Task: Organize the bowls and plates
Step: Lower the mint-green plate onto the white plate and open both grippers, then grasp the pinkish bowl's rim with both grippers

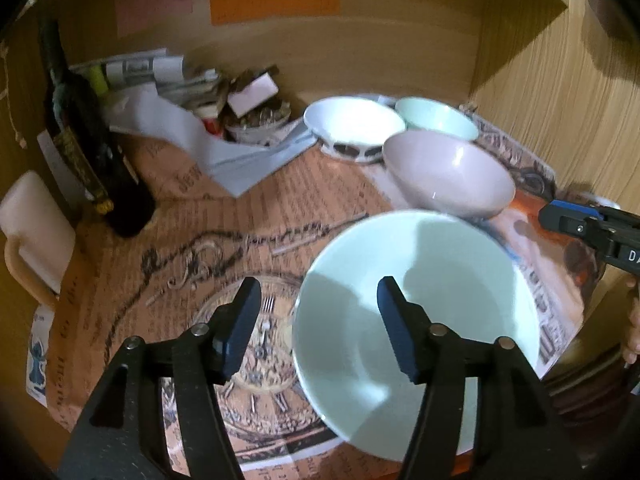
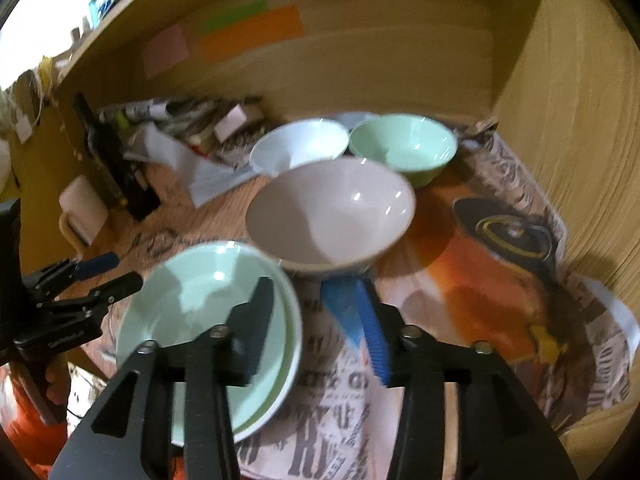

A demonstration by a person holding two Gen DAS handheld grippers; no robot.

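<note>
A wide pale green plate point(image 1: 420, 300) lies on the newspaper-lined shelf floor point(image 1: 240, 208). My left gripper point(image 1: 318, 320) is open astride its left rim, one finger outside and one over the inside, with no pad touching. My right gripper point(image 2: 310, 314) is open across the right rim of the pale green plate point(image 2: 208, 312) in the same way. A second rim seems to show under that edge. Behind it stand a pink bowl point(image 2: 332, 212), a white bowl point(image 2: 300, 144) and a green bowl point(image 2: 404, 148). My left gripper point(image 2: 120, 270) shows at the left edge of the right wrist view.
A dark bottle point(image 1: 88, 148) and a cream mug point(image 1: 32, 232) stand at the left. Papers and small clutter point(image 1: 192, 92) fill the back left corner. A wooden side wall point(image 1: 560, 100) closes the right. The pink bowl point(image 1: 448, 176) nearly touches the plate's far rim.
</note>
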